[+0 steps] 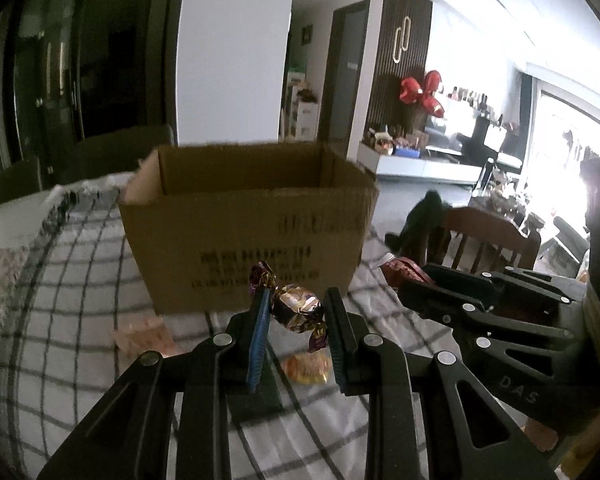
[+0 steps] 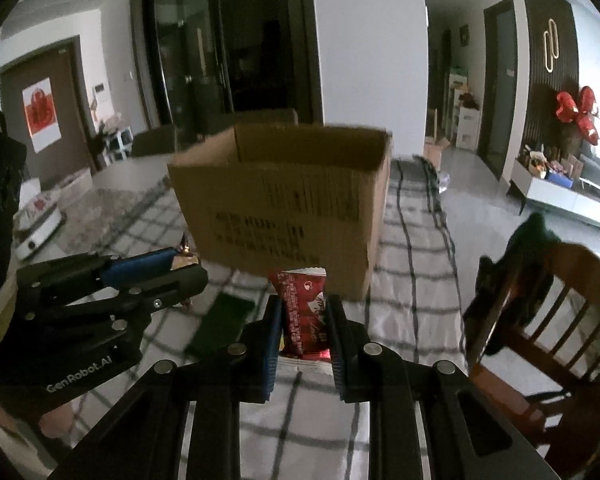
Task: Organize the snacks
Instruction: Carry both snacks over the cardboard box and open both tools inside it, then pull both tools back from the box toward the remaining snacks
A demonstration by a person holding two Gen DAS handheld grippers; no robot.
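Checked tablecloth [image 1: 80, 280] under both tools: left gripper [image 1: 296, 312] clamps a gold-purple twist-wrapped candy [image 1: 298, 306], right gripper [image 2: 302, 312] pinches a red packet [image 2: 302, 312], probably wafer, cardboard box [image 2: 284, 200] just ahead.

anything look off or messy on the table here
Nothing is spilled or damaged. Loose snacks lie on the checked cloth: an orange packet, a pink one, and a green one. The box's left flap leans outward. Each gripper holds a snack.
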